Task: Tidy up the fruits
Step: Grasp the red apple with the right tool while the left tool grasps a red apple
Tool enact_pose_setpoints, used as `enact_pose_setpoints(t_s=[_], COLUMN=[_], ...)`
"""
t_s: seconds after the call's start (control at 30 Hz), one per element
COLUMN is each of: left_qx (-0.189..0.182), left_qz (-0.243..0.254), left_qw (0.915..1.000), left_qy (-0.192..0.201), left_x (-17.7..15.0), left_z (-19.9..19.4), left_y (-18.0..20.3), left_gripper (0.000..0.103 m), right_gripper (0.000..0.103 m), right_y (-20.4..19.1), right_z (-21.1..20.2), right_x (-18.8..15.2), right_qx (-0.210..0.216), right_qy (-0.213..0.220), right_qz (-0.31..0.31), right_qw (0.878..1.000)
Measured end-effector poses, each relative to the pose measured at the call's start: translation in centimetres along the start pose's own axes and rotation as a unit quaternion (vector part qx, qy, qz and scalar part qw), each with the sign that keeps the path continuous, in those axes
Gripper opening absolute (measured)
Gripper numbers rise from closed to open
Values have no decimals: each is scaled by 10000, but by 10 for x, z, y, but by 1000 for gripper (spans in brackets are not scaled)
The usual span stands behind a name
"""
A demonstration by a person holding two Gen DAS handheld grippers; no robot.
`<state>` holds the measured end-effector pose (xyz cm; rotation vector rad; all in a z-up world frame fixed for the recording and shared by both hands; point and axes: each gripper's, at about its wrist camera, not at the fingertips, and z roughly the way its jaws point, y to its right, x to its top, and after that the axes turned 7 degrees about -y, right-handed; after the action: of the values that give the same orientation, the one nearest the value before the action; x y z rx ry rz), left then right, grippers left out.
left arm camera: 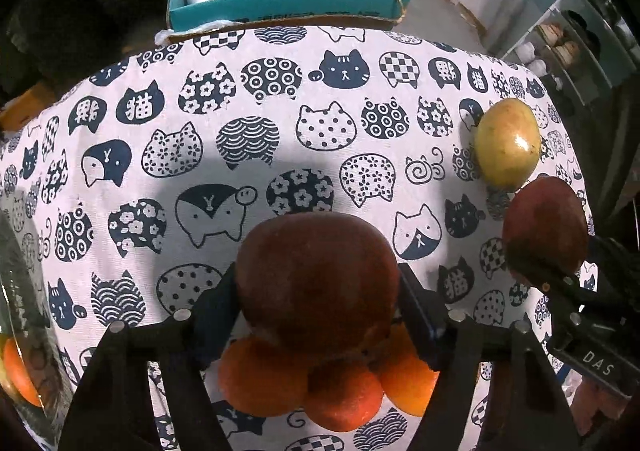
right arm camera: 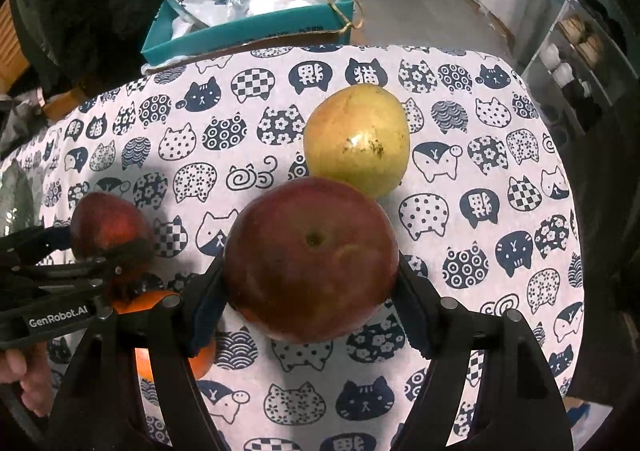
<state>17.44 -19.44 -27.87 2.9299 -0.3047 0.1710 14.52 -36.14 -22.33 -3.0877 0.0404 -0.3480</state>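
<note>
My left gripper (left arm camera: 318, 283) is shut on a dark red apple (left arm camera: 316, 275), which sits over three oranges (left arm camera: 260, 375) huddled on the cat-print tablecloth (left arm camera: 240, 155). In the right wrist view my right gripper (right arm camera: 310, 271) is shut on a second red apple (right arm camera: 312, 259), held just above the cloth in front of a yellow-green pear (right arm camera: 356, 139). That pear (left arm camera: 506, 143) lies at the right of the left wrist view, with the right gripper's apple (left arm camera: 544, 223) just below it. The left gripper (right arm camera: 100, 263) and its apple (right arm camera: 108, 225) show at the left of the right wrist view.
A teal box (left arm camera: 280, 11) stuffed with plastic bags stands beyond the table's far edge. A clear glass vessel (left arm camera: 20, 331) with something orange in it is at the left edge. A shelf (right arm camera: 580, 63) with bottles stands at the right. A hand (right arm camera: 20, 371) holds the left gripper.
</note>
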Motion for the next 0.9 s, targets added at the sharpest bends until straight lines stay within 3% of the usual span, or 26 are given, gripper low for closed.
enact_pose_setpoints(t_s=[0.13,0.43,0.9], left_qx=[81,387,384], left_qz=[36,119,67], left_qw=[9999,9973,9911], left_qy=[58,620,1270], left_x=[-2,-6,-23], left_z=[-3,-32,-98], left_y=[0,-4,-23], left_gripper=[75,75,75], right_gripper=[75,75,75], right_y=[-2,-8,-32], right_z=[1,-10,-58], right_x=[0,2,4], right_qx=[0,37,119], right_qy=[3,163,703], right_qz=[-39,-85,-351], right_qw=[10000,9998,9968])
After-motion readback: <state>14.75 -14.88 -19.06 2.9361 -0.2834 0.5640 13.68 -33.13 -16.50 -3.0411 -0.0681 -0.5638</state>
